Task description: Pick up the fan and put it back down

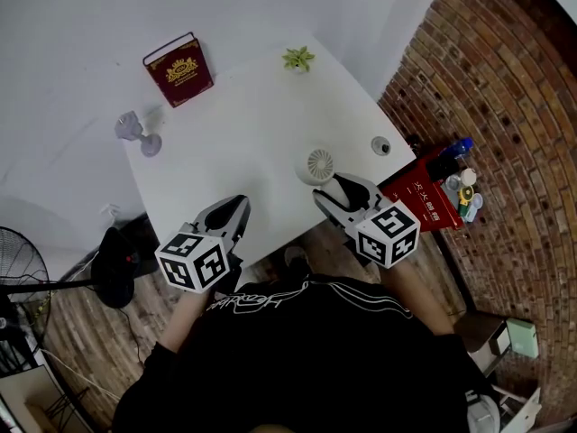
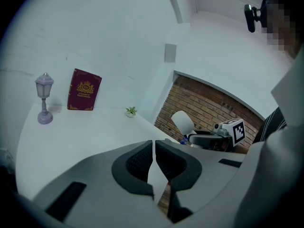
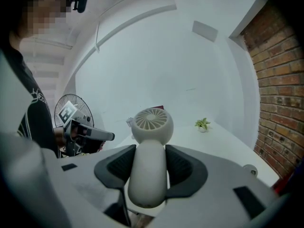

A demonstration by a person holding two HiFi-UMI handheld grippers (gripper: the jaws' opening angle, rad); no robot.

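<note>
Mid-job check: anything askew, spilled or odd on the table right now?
Nothing stands out. The right gripper holds the fan by its handle; book, lamp and plant stand upright on the table.

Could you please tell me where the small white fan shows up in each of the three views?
Head view: the fan is just right of centre, near the table's front edge.
Left gripper view: the fan is right of centre, seen from behind.
Right gripper view: the fan fills the centre, its handle between the jaws.
Shared landmark: the potted plant.
</note>
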